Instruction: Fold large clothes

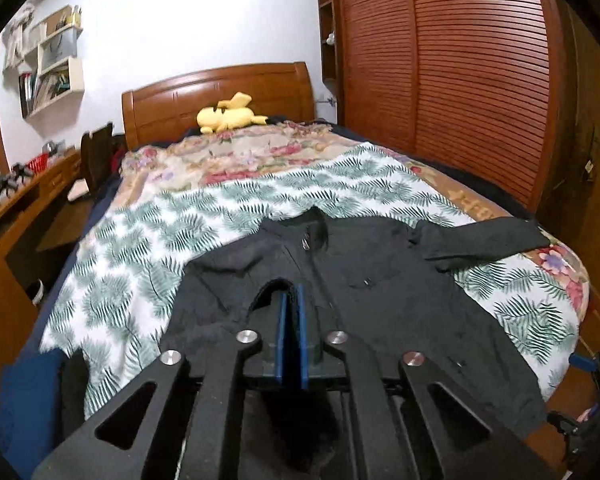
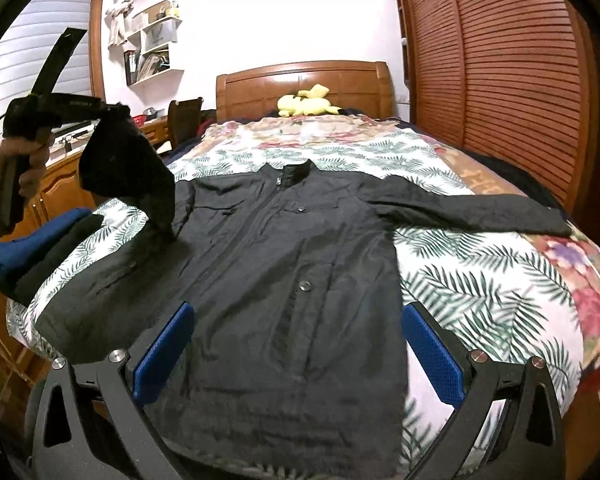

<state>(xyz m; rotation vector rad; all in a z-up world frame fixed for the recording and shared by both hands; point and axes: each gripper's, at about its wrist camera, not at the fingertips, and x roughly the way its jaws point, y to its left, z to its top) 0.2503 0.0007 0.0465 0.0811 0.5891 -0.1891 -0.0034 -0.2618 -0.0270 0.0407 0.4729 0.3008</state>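
One jacket sleeve (image 2: 132, 168) between left gripper (image 1: 292, 300) pads.

A jacket (image 2: 284, 264) lay flat on the bed (image 2: 500, 288), collar toward the headboard (image 2: 304, 84), atop a leaf-print sheet (image 2: 460, 280). One sleeve (image 2: 468, 208) stretched out to the right; the other sleeve (image 2: 132, 168) was raised at the left, pinched in the left tongs (image 1: 291, 300). The right tongs (image 2: 296, 356) stood apart above the hem. A plush toy (image 2: 306, 106) rested before the headboard. Folded clothes (image 2: 36, 248) sat at the bed's left corner, a desk surface (image 1: 24, 196) further left, a wardrobe (image 2: 500, 60) right.
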